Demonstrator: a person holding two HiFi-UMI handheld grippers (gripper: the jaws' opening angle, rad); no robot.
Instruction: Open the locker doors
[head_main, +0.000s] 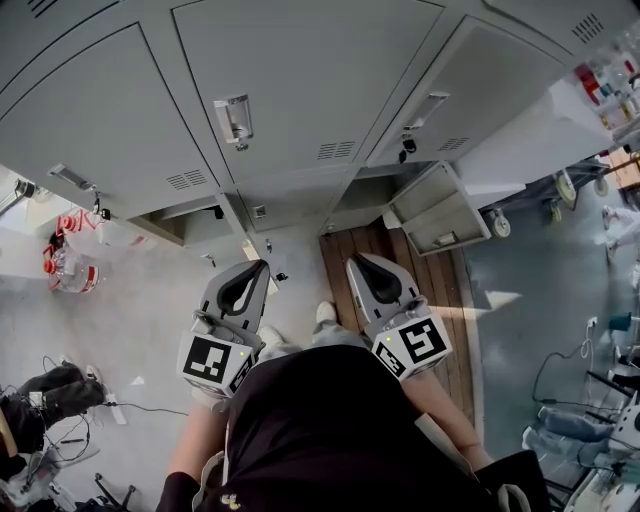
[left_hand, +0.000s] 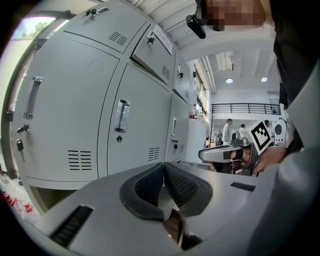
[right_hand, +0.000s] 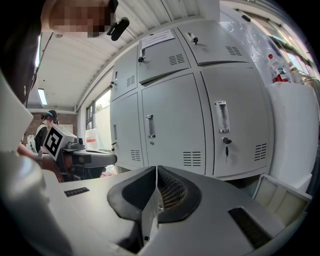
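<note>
Left gripper (head_main: 258, 268) clenched, nothing in it. Right gripper (head_main: 352, 262) the same: jaws together, empty. Both are held close to the body, side by side, noses aimed at the lockers (head_main: 290, 60) and well apart from them. The three big doors ahead face the person, upright, long axis vertical, all closed. Handle (head_main: 234, 120) on the middle door runs vertical too. Low door (head_main: 440, 210) at right stands open.
</note>
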